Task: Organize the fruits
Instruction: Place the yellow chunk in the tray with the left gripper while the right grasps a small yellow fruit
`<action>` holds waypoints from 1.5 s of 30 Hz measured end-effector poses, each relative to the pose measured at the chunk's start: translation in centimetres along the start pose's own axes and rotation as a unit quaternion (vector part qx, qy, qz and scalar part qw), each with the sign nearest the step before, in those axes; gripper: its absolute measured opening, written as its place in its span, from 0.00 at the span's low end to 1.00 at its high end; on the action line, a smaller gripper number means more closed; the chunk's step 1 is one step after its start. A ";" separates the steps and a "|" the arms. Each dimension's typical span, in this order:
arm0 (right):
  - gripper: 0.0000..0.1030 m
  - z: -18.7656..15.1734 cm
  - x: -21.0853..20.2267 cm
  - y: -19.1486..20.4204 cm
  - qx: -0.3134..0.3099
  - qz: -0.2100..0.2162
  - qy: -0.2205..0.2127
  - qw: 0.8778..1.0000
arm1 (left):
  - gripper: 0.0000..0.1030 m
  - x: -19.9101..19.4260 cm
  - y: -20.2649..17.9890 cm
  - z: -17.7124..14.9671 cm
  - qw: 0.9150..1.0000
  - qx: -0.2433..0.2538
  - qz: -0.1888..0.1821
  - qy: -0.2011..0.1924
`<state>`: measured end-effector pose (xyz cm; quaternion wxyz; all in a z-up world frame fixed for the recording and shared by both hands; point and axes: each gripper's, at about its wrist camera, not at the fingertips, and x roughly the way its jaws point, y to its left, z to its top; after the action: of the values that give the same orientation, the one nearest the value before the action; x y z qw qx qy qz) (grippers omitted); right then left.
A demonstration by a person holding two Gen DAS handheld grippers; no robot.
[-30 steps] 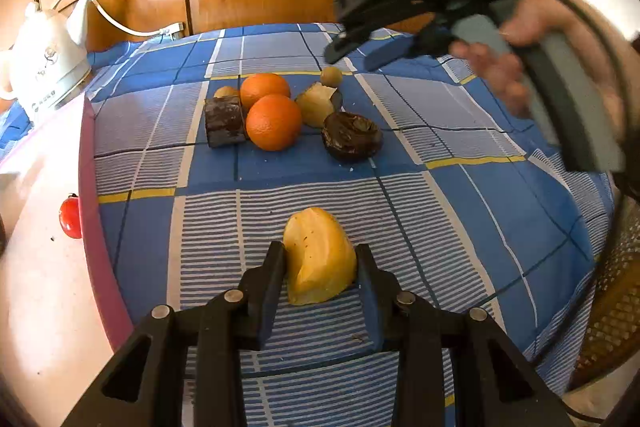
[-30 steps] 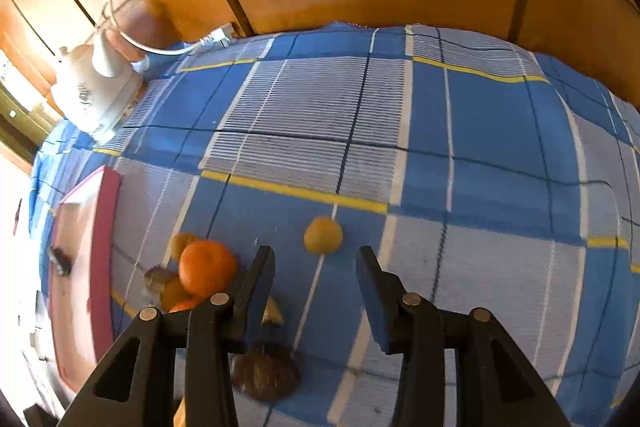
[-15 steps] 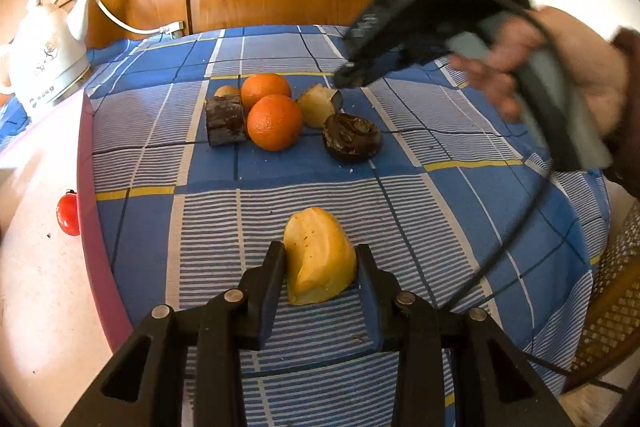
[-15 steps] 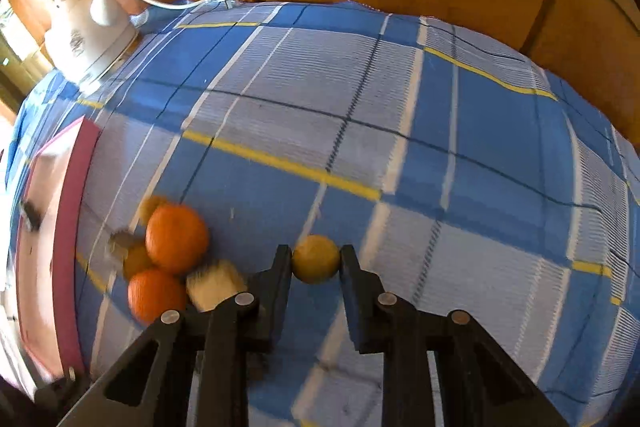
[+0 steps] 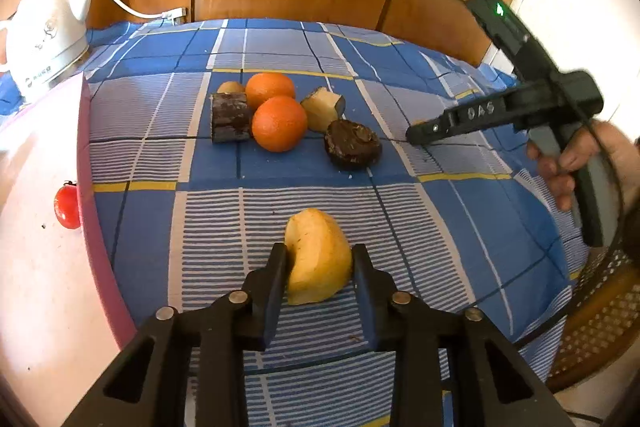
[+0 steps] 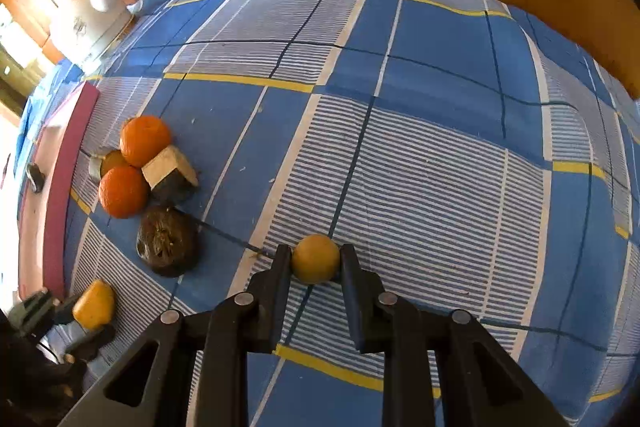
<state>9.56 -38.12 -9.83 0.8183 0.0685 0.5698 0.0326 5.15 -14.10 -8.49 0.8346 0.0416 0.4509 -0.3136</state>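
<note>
On the blue checked cloth (image 5: pixel 208 227), at six o'clock in the left wrist view, the left gripper (image 5: pixel 320 263) has its fingers either side of a yellow fruit wedge (image 5: pixel 318 261); its jaws have just been closing, and both pads now appear to press the wedge's flanks, though the near end of the wedge is hidden behind the fingers. At twelve o'clock from it sits the cluster: two oranges (image 5: pixel 279 123), a dark brown block (image 5: pixel 230 118), a pale cut chunk (image 5: pixel 322 109), a dark shrivelled round fruit (image 5: pixel 352 145), and a small tan piece (image 5: pixel 231 87) mostly hidden behind the block. At three o'clock a person's hand (image 5: pixel 592 163) holds the right gripper's handle, cut off by the frame edge; the fingertips of that tool cannot be made out there. In the right wrist view the right gripper (image 6: pixel 315 261) is clamped on a small round yellow fruit (image 6: pixel 315 258), jaws drawn in to its sides; whether it rests on the cloth or is lifted is hard to tell. The cluster lies at ten o'clock from it. At nine o'clock in the left view a red tomato (image 5: pixel 67 207) sits on a pink-edged board (image 5: pixel 86 163), and at eleven o'clock a white kettle (image 5: pixel 44 39), partly cut off
</note>
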 end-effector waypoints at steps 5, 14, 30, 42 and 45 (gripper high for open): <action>0.24 -0.4 -0.2 0.6 -0.016 -0.017 -0.003 1.000 | 0.28 -2.3 0.8 0.6 0.999 -0.024 -0.012 -0.017; 0.24 -0.4 0.2 2.4 -0.035 -0.034 -0.004 0.999 | 0.28 -7.9 7.1 3.9 0.989 -0.115 -0.006 -0.088; 0.24 0.0 0.6 3.1 -0.041 -0.036 -0.004 0.998 | 0.35 -3.5 21.3 8.6 0.965 -0.230 0.120 -0.047; 0.24 0.3 0.6 3.3 -0.049 -0.043 -0.006 0.998 | 0.57 -6.5 18.1 4.8 0.955 -0.215 0.196 -0.059; 0.24 0.2 0.6 3.6 -0.052 -0.047 -0.008 0.998 | 0.64 -7.7 16.8 3.1 0.952 -0.216 0.208 -0.065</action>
<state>10.02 -34.55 -9.76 0.8257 -0.0007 0.5637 0.0228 13.75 1.99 -4.20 0.8979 -0.0667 0.4340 -0.0300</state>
